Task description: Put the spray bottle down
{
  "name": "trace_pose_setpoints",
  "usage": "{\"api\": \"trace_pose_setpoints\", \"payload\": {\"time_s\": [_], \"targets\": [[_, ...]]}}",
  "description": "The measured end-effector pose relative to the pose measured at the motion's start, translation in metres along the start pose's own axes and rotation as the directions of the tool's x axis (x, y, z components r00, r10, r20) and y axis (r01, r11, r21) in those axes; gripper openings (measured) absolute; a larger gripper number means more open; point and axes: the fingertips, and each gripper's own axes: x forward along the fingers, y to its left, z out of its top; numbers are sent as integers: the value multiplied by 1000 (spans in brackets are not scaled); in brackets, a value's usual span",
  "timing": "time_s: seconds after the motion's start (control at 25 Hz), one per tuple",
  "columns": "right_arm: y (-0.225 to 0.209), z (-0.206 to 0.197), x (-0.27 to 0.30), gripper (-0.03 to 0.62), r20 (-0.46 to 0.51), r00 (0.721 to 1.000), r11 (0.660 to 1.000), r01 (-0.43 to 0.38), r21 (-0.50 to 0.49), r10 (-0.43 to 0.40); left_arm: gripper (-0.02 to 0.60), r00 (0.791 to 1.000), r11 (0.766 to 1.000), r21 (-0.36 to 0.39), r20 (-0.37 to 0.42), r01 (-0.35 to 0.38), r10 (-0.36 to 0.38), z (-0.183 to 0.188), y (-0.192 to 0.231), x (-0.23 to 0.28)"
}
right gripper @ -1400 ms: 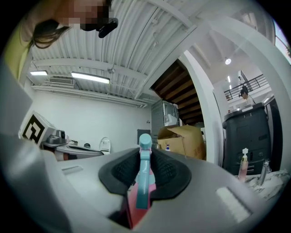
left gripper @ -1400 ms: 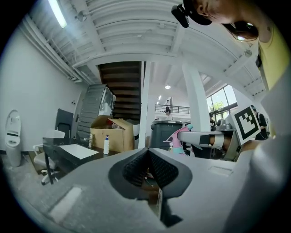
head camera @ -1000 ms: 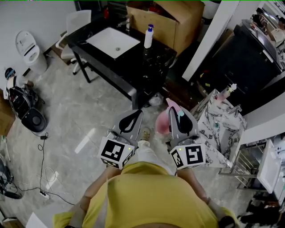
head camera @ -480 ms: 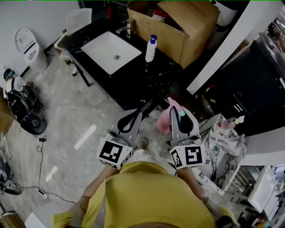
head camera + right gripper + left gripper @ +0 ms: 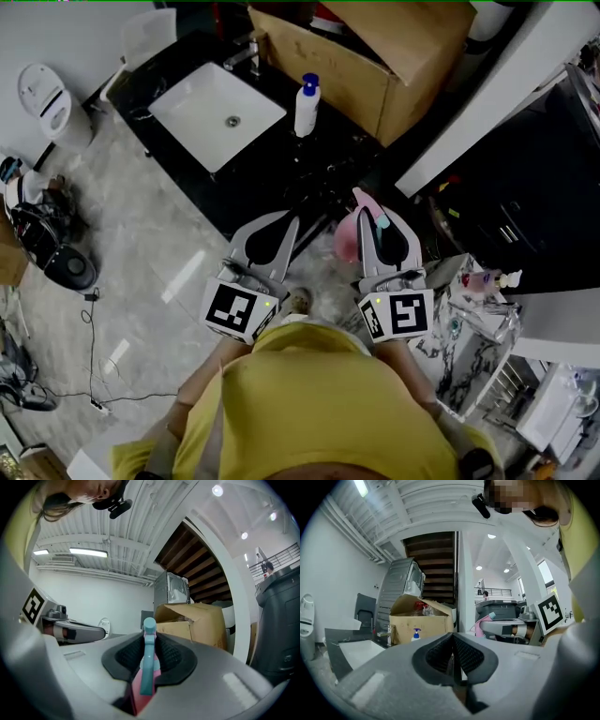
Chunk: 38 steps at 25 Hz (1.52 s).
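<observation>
My right fingers (image 5: 171, 656) pinch the pink bottle (image 5: 345, 242) near its top, up in the air just short of the desk (image 5: 272, 178). My left fingers (image 5: 471, 657) are pressed together on nothing. If I let go too soon, the bottle could fall on the floor (image 5: 141, 244) beside the desk.

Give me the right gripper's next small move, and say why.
Probably move the right gripper forward over the black counter: its jaws clamp the pink spray bottle above the floor, with nothing beneath to rest it on.
</observation>
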Motion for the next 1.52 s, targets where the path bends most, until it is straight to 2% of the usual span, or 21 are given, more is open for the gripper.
{"api": "trace_pose_setpoints", "payload": {"time_s": [0.2, 0.52, 0.76, 1.04, 1.52], "targets": [[-9, -7, 14, 64, -4, 1000, 1000, 6, 5, -6, 0, 1000, 1000, -7, -22, 8, -9, -8, 8, 18], [-16, -5, 31, 64, 3, 999, 999, 38, -3, -38, 0, 999, 999, 7, -15, 47, -46, -8, 22, 39], [-28, -8, 55, 64, -10, 997, 997, 74, 19, -74, 0, 994, 995, 14, -47, 102, -101, -1, 31, 59], [-43, -23, 96, 64, -5, 996, 995, 92, 32, -92, 0, 989, 992, 9, -82, 127, -126, -15, 55, 89], [-74, -49, 166, 64, 37, 995, 994, 97, -55, -95, 0, 985, 992, -10, -116, 125, -126, -38, 88, 139]]}}
